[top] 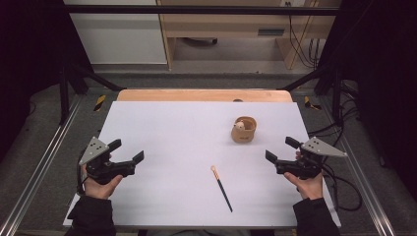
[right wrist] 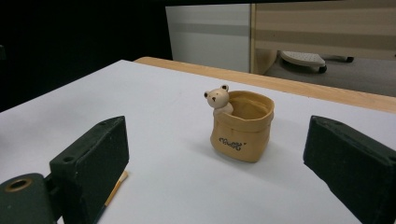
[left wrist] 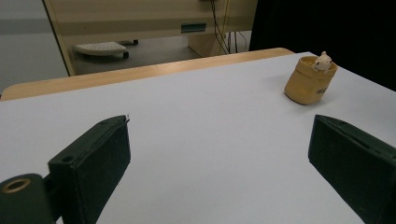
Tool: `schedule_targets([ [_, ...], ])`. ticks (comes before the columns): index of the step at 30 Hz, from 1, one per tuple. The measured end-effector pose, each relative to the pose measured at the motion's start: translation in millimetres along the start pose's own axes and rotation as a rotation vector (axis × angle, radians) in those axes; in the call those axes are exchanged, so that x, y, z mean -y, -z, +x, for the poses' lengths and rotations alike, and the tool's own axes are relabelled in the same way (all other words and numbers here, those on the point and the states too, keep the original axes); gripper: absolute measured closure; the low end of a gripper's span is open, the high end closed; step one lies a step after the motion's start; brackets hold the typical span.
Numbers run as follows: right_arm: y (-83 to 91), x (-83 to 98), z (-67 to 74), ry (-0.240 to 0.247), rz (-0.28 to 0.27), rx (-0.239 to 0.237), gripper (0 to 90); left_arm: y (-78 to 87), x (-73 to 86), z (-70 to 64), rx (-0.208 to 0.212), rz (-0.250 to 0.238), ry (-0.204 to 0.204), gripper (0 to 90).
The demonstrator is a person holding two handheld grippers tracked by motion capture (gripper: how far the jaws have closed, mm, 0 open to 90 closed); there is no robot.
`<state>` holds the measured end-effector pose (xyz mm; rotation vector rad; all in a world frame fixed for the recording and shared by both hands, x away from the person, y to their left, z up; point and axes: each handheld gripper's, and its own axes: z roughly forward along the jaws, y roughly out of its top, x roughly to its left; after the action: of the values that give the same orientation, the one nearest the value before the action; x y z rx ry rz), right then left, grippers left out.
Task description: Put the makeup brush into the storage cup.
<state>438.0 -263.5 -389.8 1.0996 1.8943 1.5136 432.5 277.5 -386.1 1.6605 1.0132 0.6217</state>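
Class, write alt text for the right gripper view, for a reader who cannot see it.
A tan bag-shaped pot with a small bear figure at its rim stands upright on a white table, framed between the open black tongs.

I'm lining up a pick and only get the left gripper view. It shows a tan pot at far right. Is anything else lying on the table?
Observer: Yes. In the high view a slim dark stick with a pale tip lies flat on the white table, nearer the person than the tan pot.
Operator: Which way does it lie?
Observer: Its pale tip points away from the person and a little to their left.
Operator: Is anything else aimed at the pot?
Observer: The right gripper is open and empty, and its own view has the pot between its jaws, farther off.
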Motion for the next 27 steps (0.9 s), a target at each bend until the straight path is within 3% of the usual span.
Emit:
schedule_targets([
  [14, -7.0, -2.7, 9.9, 0.016, 0.028, 0.001, 7.5, -1.6, 3.2, 2.6, -0.005, 0.012, 0.013, 5.3],
  [24, -22.6, -6.5, 30.1, 0.021, 0.067, -0.040, 8.1, -6.4, 6.5, 1.7, -0.013, 0.035, 0.009, 5.3],
  [27, -31.3, -8.0, 40.5, 0.043, 0.088, -0.054, 8.1, -7.2, 6.9, 1.2, -0.013, 0.038, 0.007, 5.3],
])
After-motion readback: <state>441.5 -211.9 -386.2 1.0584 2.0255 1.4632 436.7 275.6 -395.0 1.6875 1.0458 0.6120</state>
